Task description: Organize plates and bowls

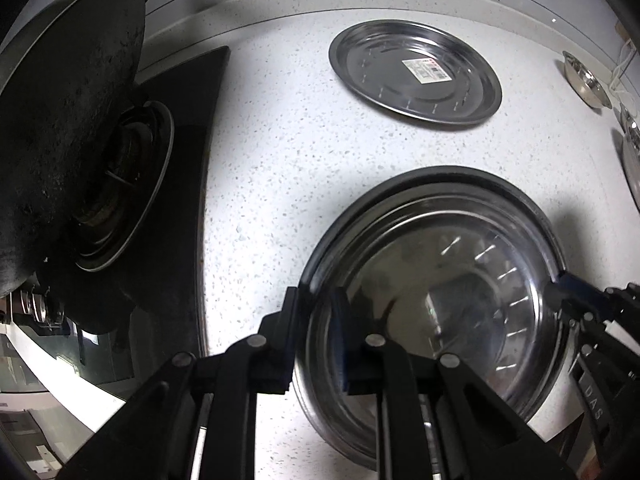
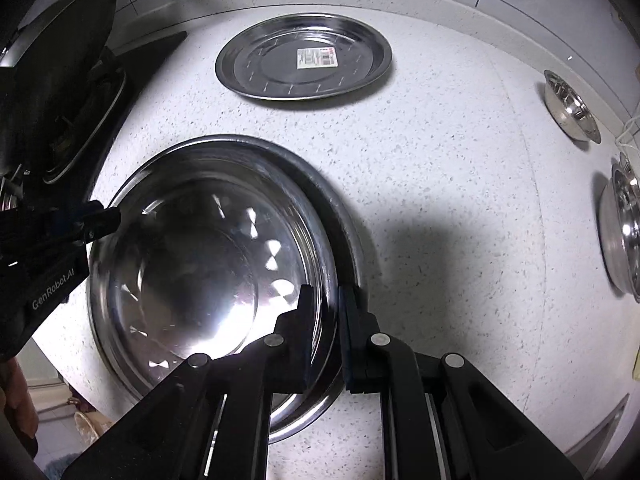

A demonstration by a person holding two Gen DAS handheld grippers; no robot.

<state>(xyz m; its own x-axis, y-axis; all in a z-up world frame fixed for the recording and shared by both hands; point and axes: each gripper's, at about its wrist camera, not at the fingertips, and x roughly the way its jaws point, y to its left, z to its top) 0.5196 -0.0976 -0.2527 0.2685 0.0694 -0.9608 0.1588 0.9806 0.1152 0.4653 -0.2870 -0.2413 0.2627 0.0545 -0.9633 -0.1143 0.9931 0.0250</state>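
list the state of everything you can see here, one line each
large steel plate: gripped at opposite rim edges by both grippers, over the counter
left gripper: shut on the plate's rim
right gripper: shut on the plate's rim
labelled steel plate: flat on the counter, sticker up, untouched
small steel bowl: upright, far right
wok: on the stove burner

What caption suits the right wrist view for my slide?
Both grippers, right gripper and left gripper, pinch opposite rims of a steel plate above the speckled counter.
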